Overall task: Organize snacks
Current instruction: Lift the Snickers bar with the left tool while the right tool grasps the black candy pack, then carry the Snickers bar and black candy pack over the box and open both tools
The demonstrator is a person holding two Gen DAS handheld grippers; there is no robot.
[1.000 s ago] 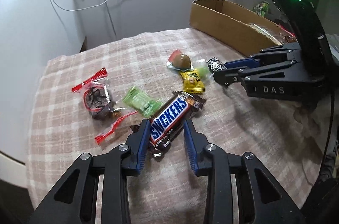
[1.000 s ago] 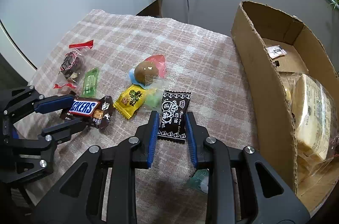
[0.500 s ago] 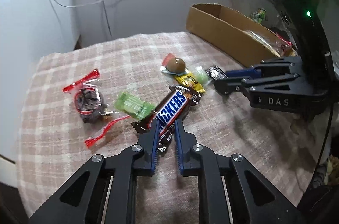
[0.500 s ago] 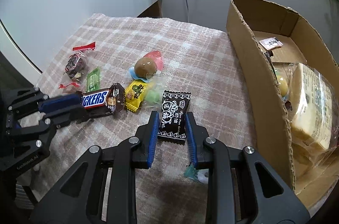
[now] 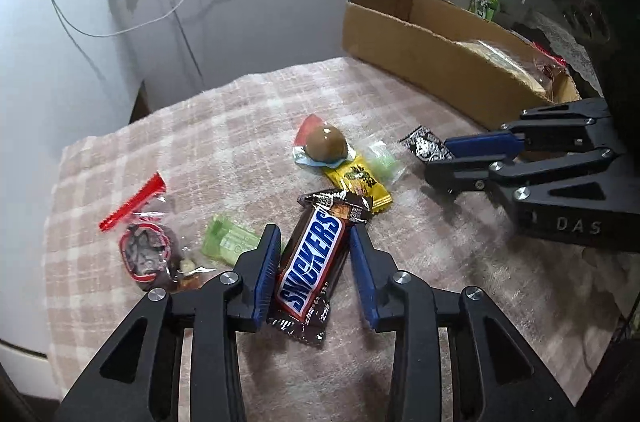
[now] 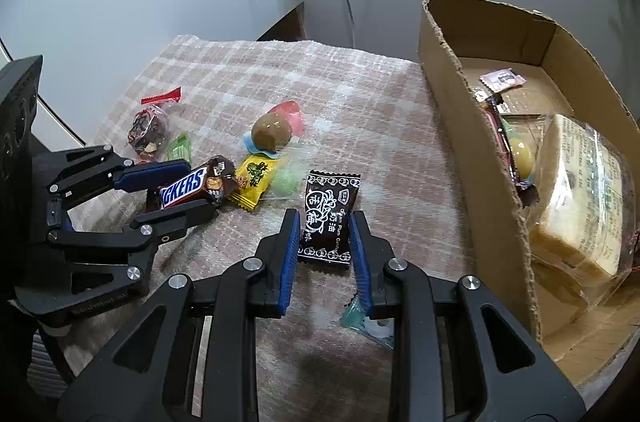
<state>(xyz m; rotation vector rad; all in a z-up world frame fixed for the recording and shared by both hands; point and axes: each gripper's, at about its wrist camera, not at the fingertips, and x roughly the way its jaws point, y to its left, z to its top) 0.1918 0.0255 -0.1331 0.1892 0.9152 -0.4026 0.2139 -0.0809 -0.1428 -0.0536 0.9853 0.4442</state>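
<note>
The left gripper point(image 5: 314, 254) is opening its jaws, with the Snickers bar point(image 5: 310, 266) lying between them on the checked cloth point(image 5: 248, 126). The right gripper point(image 6: 324, 242) is pinching the black plum candy point(image 6: 328, 218). The cardboard box point(image 6: 476, 158) is sitting at about three o'clock. Judging by this, the right is mid-pickup; next, lifting the candy over the box wall.

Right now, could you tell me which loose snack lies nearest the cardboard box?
The black candy packet with white print, between the right gripper's fingers; the others lie farther from the box.
</note>
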